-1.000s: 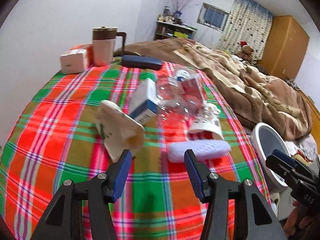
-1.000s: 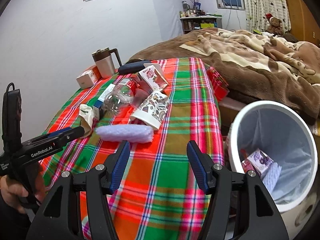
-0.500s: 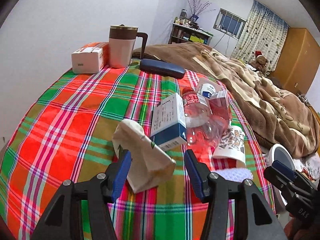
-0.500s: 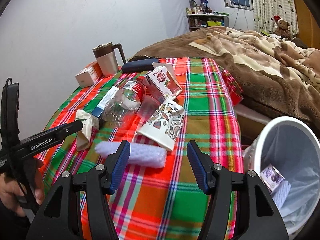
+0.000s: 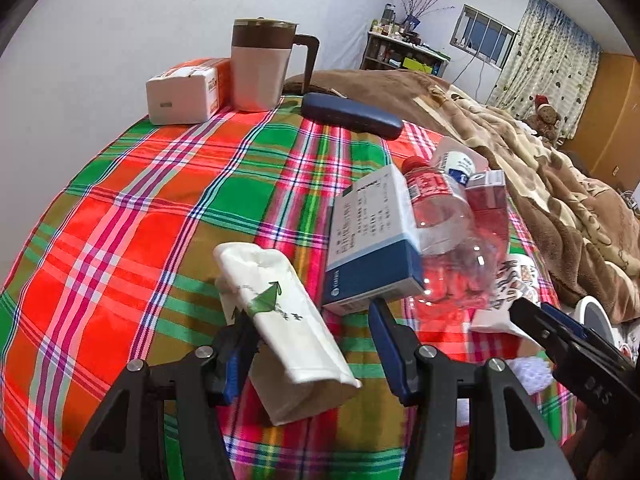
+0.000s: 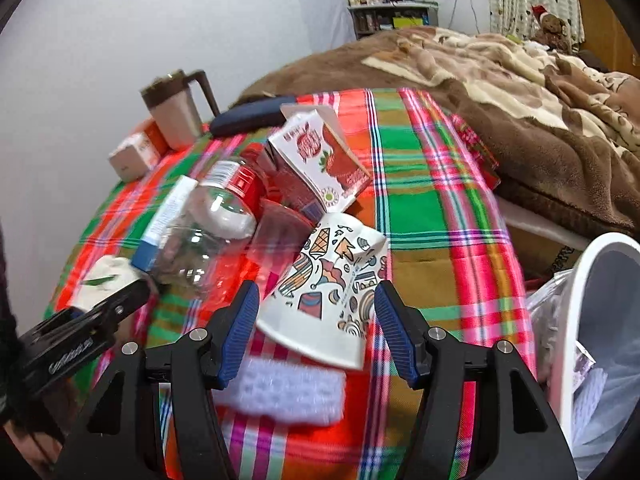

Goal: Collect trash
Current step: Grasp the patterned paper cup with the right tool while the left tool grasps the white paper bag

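A big counter (image 5: 132, 216) with a red and green checked cloth is filling most of both views. A bed with a brown blanket (image 6: 532, 92) is lying behind it, at the upper right of the frame. A white trash bin (image 6: 576, 312) with a plastic bag inside is standing at the right edge of the right wrist view, just beside the counter, and some wrappers are lying in it.

The trash is sitting in a pile near the middle of the counter. A clear plastic bottle (image 5: 444, 220) with a red label is lying on its side, touching a blue and white box (image 5: 372, 240). A red and white strawberry carton (image 6: 320, 160) is leaning behind them. A paper cup (image 6: 332, 280) with colorful drawings is lying on its side in the middle of the right wrist view. A white sponge (image 6: 284, 392) is lying below the cup.

The right tongs (image 6: 316, 332) are standing wide open, one finger on each side of the paper cup's wide end, not pressing it.

The left tongs (image 5: 308, 348) are standing wide open too. A folded white paper bag (image 5: 284, 312) with a green mark is lying between them, close to the left finger.

At the upper left, a brown and pink mug (image 5: 262, 64) is standing beside a tissue pack (image 5: 184, 92). A dark blue case (image 5: 352, 116) is lying near them.
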A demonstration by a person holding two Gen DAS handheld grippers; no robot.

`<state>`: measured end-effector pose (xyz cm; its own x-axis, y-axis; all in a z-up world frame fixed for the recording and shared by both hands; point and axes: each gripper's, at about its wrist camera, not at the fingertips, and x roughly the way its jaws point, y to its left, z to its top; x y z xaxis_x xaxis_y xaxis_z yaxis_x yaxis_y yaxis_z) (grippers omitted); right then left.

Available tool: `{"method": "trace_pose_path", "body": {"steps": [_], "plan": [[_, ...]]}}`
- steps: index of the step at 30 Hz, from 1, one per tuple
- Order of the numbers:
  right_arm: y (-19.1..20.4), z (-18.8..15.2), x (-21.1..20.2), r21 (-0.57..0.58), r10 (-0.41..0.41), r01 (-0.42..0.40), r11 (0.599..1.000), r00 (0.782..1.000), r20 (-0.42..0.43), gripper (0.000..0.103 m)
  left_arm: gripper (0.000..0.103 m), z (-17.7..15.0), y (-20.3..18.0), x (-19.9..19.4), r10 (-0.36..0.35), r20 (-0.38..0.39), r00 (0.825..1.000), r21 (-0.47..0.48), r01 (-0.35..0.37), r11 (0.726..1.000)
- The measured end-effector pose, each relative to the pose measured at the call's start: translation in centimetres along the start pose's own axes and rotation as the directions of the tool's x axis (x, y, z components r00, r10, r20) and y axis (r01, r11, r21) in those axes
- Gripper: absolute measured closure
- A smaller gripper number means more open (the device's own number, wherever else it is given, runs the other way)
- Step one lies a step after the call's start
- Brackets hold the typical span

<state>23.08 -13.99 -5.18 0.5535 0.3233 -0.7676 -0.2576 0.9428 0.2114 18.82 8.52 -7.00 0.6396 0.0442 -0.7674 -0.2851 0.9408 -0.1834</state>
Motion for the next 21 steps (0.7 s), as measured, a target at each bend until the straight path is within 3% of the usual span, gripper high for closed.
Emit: {"method": "trace_pose_path", "body": {"steps": [4, 7, 14, 21], "plan": [[0.2, 0.1, 1.1, 0.006, -0.025, 0.025, 1.0, 0.999, -0.029, 0.038, 0.072, -0.1, 0.5, 0.0, 0.01, 0.01, 1.0, 0.006, -0.01, 1.0], [0.0, 0.2, 1.3, 0.01, -0.031, 0.031, 0.999, 0.999, -0.041, 0.038, 0.082, -0.2, 0.7, -0.2, 0.002, 0.015, 1.0, 0.01, -0.002, 1.0], [-0.2, 0.2, 0.5, -0.006, -0.012, 0.012, 1.0, 1.0, -0.025, 0.056, 0.086, -0.7, 0.5, -1.6, -0.03, 0.037, 0.999, 0.052, 0.028, 0.998], [-0.7, -0.1, -2.3, -0.014, -0.002, 0.003, 1.0, 0.999, 0.037, 0.058, 0.087, -1.1, -0.1, -4.4, -0.058, 0.073, 0.996, 0.085, 0.051, 0.995]]}}
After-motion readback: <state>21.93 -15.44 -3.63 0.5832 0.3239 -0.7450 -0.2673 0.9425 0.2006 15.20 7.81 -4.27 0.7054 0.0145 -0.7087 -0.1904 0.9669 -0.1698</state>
